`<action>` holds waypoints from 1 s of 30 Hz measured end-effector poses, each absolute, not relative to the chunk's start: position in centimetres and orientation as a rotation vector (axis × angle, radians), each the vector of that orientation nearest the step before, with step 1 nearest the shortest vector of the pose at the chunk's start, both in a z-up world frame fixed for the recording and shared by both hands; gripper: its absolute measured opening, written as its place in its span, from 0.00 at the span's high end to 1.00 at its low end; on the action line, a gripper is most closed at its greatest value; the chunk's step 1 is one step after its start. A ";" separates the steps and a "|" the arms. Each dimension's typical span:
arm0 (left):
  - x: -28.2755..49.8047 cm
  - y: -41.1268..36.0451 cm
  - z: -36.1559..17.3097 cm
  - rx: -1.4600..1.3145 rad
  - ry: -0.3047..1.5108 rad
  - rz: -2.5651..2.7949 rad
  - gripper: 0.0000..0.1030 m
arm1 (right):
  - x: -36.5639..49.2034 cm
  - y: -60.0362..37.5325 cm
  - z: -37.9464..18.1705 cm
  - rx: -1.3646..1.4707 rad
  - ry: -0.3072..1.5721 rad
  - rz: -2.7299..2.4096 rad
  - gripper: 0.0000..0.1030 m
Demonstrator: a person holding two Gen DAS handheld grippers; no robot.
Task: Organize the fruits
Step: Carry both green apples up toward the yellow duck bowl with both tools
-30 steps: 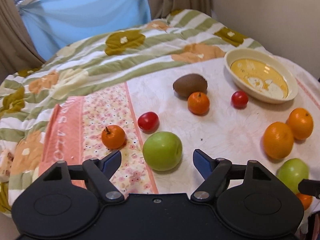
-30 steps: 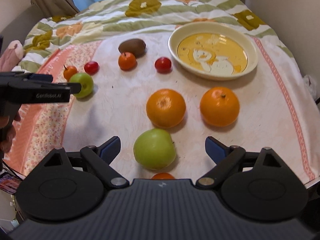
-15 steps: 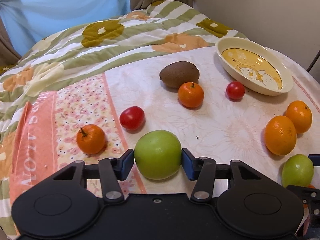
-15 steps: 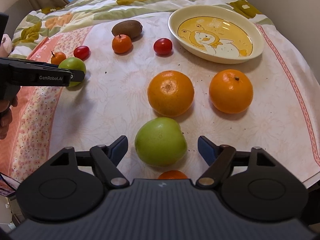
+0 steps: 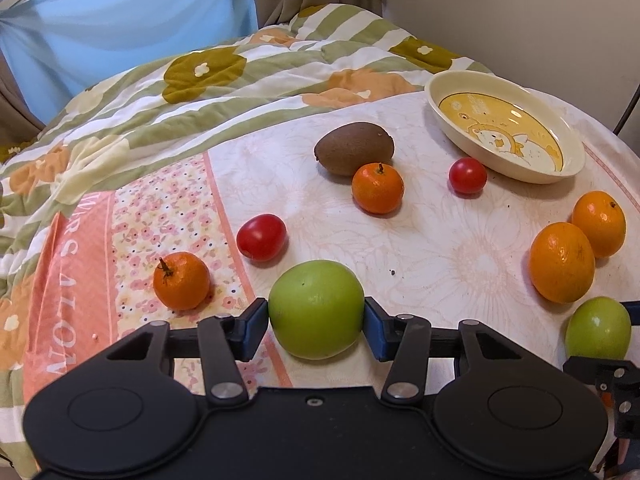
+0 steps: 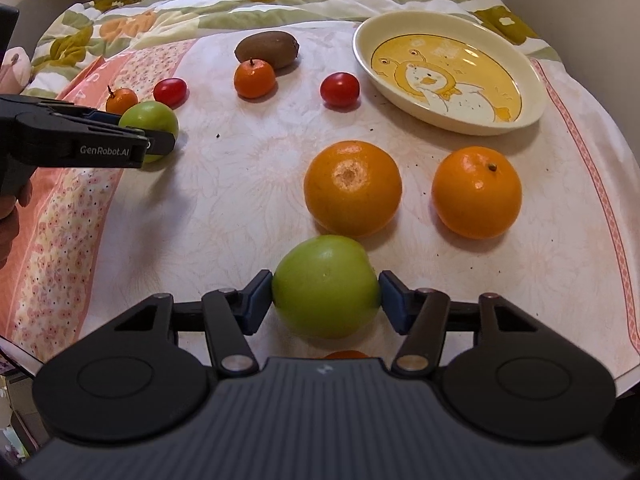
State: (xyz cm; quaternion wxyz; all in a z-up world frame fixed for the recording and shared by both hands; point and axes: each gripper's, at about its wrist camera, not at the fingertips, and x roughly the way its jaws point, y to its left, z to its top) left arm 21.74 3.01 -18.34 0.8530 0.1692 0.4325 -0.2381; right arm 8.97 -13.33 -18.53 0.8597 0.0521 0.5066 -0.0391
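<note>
One green apple (image 5: 316,310) is clamped between the pads of the left tool (image 5: 316,322), on the table (image 5: 440,240) near a small tangerine (image 5: 181,280). A second green apple (image 6: 326,286) is being closed upon by the right tool (image 6: 326,300), whose pads touch it, below an orange (image 6: 353,187).

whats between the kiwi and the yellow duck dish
One cherry tomato sits on the cloth between the kiwi and the dish, nearer the dish; the right wrist view shows this best.

Left gripper (image 5: 316,322) black, blue-padded jaws, silver screws; right gripper (image 6: 326,300) ribbed grey housing.
</note>
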 end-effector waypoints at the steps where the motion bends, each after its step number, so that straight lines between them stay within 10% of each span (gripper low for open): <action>1: 21.7 3.0 -18.3 0.355 0.910 -0.501 0.47 | 9.0 -13.4 -18.5 0.116 1.062 -0.081 0.30; 30: 20.5 0.6 -9.6 0.251 0.744 -0.492 0.47 | 11.3 -20.0 -9.3 0.160 0.854 -0.106 0.30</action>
